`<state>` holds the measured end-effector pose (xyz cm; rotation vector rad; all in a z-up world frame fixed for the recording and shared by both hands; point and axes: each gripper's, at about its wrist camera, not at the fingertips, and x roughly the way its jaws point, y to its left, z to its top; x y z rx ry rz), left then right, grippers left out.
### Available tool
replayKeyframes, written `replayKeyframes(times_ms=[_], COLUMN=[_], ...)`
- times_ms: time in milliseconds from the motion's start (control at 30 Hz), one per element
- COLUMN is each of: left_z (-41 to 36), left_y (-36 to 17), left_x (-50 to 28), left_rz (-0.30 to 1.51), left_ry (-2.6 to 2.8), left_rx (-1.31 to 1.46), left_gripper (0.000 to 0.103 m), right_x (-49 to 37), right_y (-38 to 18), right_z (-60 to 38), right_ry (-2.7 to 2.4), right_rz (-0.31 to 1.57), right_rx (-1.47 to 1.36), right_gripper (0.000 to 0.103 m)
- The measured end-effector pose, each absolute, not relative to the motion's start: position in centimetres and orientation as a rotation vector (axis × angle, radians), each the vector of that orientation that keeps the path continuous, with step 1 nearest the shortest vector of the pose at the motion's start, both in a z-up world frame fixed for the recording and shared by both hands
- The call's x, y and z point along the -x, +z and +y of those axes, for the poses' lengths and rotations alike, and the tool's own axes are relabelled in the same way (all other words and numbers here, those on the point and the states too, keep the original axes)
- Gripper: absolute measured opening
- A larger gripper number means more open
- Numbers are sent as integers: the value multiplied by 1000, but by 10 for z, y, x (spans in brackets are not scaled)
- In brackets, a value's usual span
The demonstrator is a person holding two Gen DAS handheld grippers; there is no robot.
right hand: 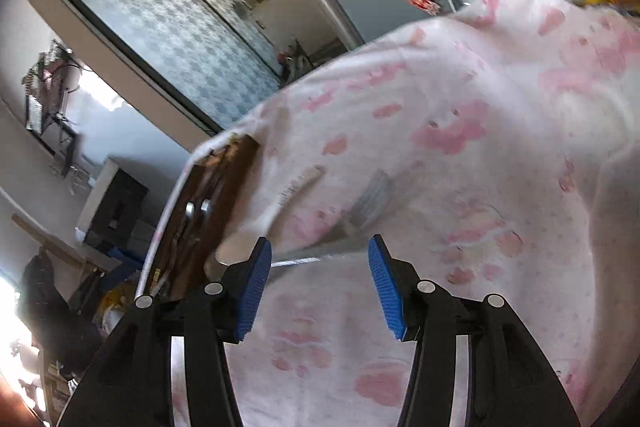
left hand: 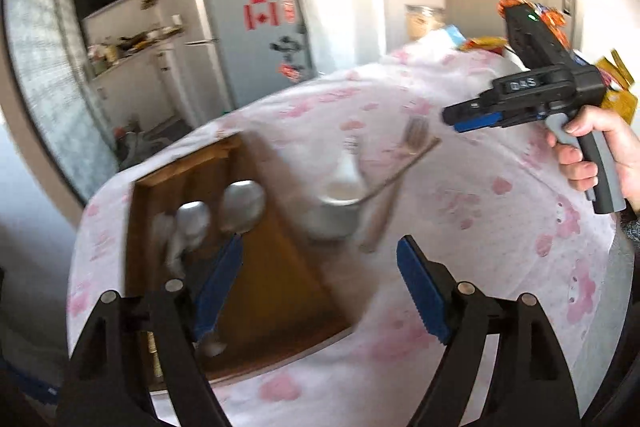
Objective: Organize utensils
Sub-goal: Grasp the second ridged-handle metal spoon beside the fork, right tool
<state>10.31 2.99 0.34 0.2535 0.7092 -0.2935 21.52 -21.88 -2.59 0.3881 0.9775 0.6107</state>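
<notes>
The left gripper (left hand: 320, 287) is standing wide open above the tabletop (left hand: 500, 227), which is wearing a white cloth with pink flower prints. Its two blue pads are well apart and nothing is sitting between them. The left pad (left hand: 218, 291) is hanging over the wooden utensil tray (left hand: 288, 267), and the right pad (left hand: 420, 293) is over the bare cloth just beside the tray. Both pads are appearing to touch nothing.

Inside the tray, two metal spoons (left hand: 224, 205) are lying side by side in neighbouring compartments, with the bowls pointing to the far end. A white object beside them is too blurred to name.

Just to the right of the tray, a small metal bowl (left hand: 334, 217) is standing on the cloth. A white spoon (left hand: 348, 167) and a pair of chopsticks (left hand: 400, 169) are leaning in or over it, and a fork (left hand: 414, 135) is lying just behind; the blur is hiding if they are touching.

The right gripper (right hand: 320, 283) is also open, moderately wide, and is holding nothing. In the right wrist view the fork (right hand: 368, 203) is lying on the cloth just in front of its pads, and the tray (right hand: 224, 195) is further to the left. In the left wrist view a hand (left hand: 596, 151) is gripping the handle of the right gripper (left hand: 464, 119) above the tabletop's right side.
</notes>
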Motion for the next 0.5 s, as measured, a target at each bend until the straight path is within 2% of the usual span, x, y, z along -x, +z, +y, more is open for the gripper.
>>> replayKeyframes(times_ms=[200,300,367,500], left_z=[-6,-11,-10,-11], left_y=[-20,-23,-21,-17], left_x=[-112,-119,-124,-130], left_rz=[749,747,743,726], left_ry=[-380,-395,-392,-393], left_rx=[-297,-296,-286,-281], left_gripper=[82,82,82,82], right_x=[-228,-235,-238,-233], right_y=[-48,-54,-58,-56], right_z=[-218,-215,-212,-214], right_ry=[605,613,609,637], right_rz=[1021,1023,1031,1024], right_rx=[-437,-470,-471,-477], right_gripper=[51,41,17,14])
